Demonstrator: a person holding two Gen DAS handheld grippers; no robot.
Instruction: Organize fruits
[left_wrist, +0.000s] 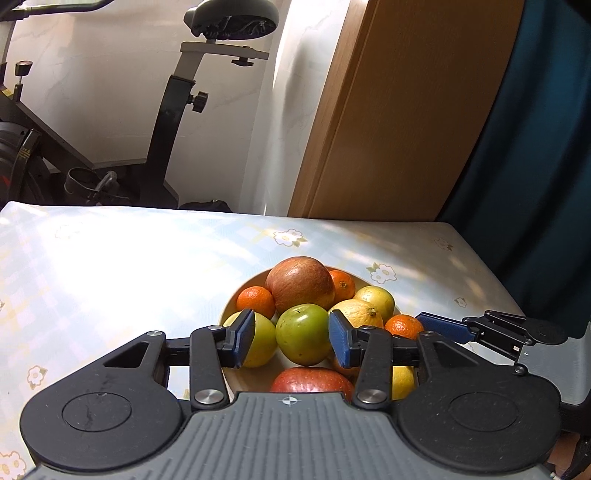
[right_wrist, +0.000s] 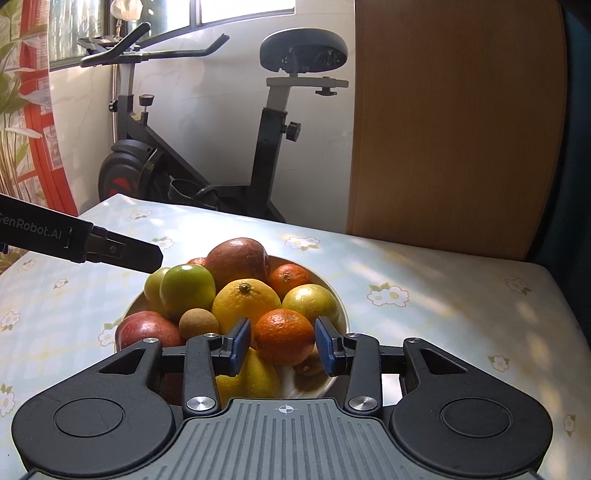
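My left tongs (left_wrist: 291, 338) stand apart around the green apple (left_wrist: 303, 334) in the bowl (right_wrist: 341, 310) on the desk (right_wrist: 424, 266), my right tongs (right_wrist: 282, 345) apart around an orange (right_wrist: 284, 336), so I should squeeze gently.

— What fills the bowl (right_wrist: 341, 306)?
— Fruit, heaped: a green apple (left_wrist: 303, 334) framed between the left tongs (left_wrist: 291, 343), a mandarin (right_wrist: 284, 336) between the right tongs (right_wrist: 282, 345).
— And beyond the tongs?
— A large red apple (left_wrist: 300, 284) and a lemon (right_wrist: 245, 306), touching.
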